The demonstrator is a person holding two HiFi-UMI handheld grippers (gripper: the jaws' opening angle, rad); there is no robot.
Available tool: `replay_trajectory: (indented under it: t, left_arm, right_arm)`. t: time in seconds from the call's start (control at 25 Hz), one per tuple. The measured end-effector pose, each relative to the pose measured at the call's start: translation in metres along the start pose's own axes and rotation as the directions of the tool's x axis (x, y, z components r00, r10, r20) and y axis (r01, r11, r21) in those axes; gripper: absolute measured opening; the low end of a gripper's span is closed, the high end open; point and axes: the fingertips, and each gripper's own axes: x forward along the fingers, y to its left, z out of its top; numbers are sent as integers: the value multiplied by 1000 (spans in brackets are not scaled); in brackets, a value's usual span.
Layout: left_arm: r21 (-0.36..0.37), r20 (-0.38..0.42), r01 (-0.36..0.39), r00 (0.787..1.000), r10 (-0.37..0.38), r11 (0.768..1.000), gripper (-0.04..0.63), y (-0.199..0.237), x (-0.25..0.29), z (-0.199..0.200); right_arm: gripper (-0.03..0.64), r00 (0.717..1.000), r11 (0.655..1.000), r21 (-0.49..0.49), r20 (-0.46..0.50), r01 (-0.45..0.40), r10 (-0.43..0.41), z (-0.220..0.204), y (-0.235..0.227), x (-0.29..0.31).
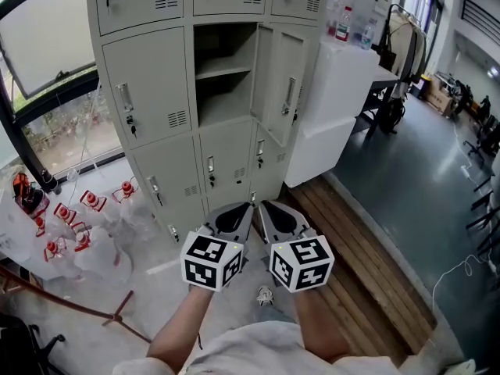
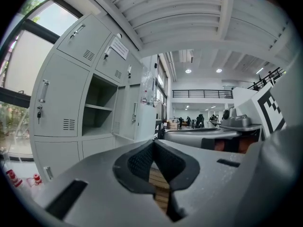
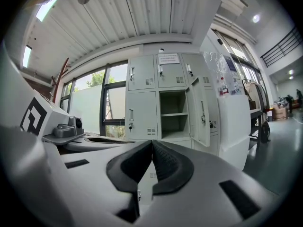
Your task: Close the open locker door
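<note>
The door (image 1: 283, 80) belongs to the middle locker (image 1: 225, 69) of a grey bank (image 1: 148, 92). It stands swung out to the right, hinged on its right edge, with the inner face toward the opening and the handle on its free edge. Inside the locker a shelf (image 1: 224, 67) crosses the bare space. A white cabinet (image 1: 344, 92) stands just right of the bank.

Both grippers are held side by side, near the person and low in the head view, pointing at the bank. The left gripper (image 1: 247, 208) and the right gripper (image 1: 266, 206) are almost touching each other at the tips.

In the left gripper view, the left gripper (image 2: 153, 143) has its fingers (image 2: 137, 161) together at the tips with nothing between them. The door (image 2: 128, 117) is far beyond them, above and a little left of the tips.

In the right gripper view, the right gripper (image 3: 151, 143) also has its fingers (image 3: 166, 162) pressed together and empty. The door (image 3: 201, 112) lies far off, above and to the right of the tips, and the locker's opening (image 3: 173, 115) is almost straight ahead. Neither gripper touches the door.
</note>
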Motion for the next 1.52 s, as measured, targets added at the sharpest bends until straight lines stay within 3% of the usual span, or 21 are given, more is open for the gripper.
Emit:
replay_trajectory:
  t: [0.84,1.52]
  left_arm:
    - [26,-21,25,999,-25,999,6,36,128,16]
    - [27,-37,-12,999,13,1000,6,73,225,38]
  right_arm:
    - [5,999,999,36,46,11,-12,14,-111,78]
    - [6,996,999,11,82,-42,41,45,-196,143]
